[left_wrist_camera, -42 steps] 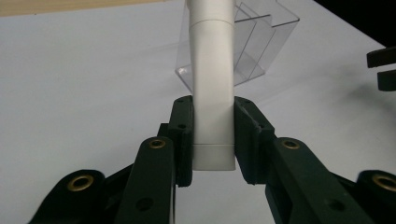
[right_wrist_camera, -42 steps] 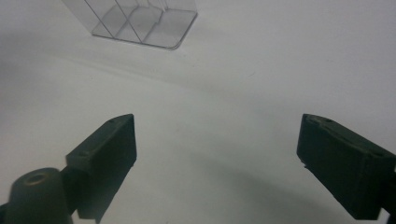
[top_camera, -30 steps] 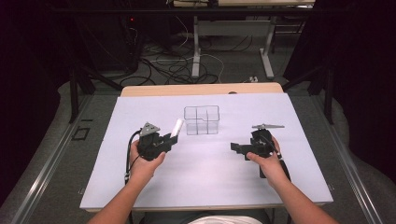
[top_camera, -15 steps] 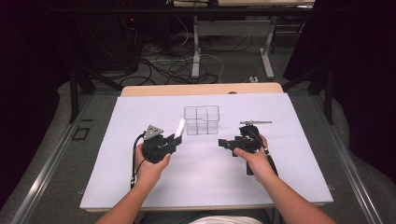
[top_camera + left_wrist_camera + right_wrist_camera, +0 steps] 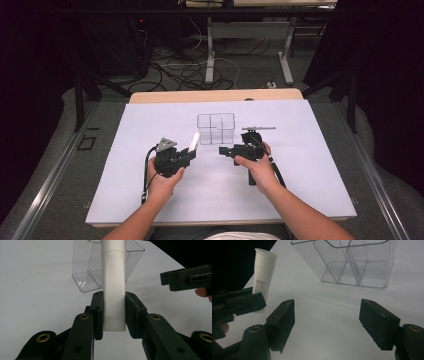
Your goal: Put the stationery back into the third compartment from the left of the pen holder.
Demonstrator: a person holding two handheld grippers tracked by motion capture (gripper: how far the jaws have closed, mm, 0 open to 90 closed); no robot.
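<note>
My left gripper (image 5: 191,151) is shut on a white tube (image 5: 194,139), which sticks up and leans toward the clear divided box (image 5: 216,128). In the left gripper view the pads press both sides of the tube (image 5: 114,285) near its flat end, with the box (image 5: 86,277) just behind. My right gripper (image 5: 223,150) points left at the tube from a short way off. Its jaws (image 5: 327,320) stand open over bare table and have just been closing, with nothing between them. The right gripper view shows the tube (image 5: 263,272) and the box (image 5: 357,262) ahead.
A thin grey metal tool (image 5: 258,128) lies on the white table sheet (image 5: 320,165) just right of the box. The wooden table edge (image 5: 215,95) runs along the back. Cables and desk legs are on the floor beyond.
My right gripper has moved left across the table, from the right side to just in front of the box, close to the left gripper. The left gripper still holds the tube in about the same place.
</note>
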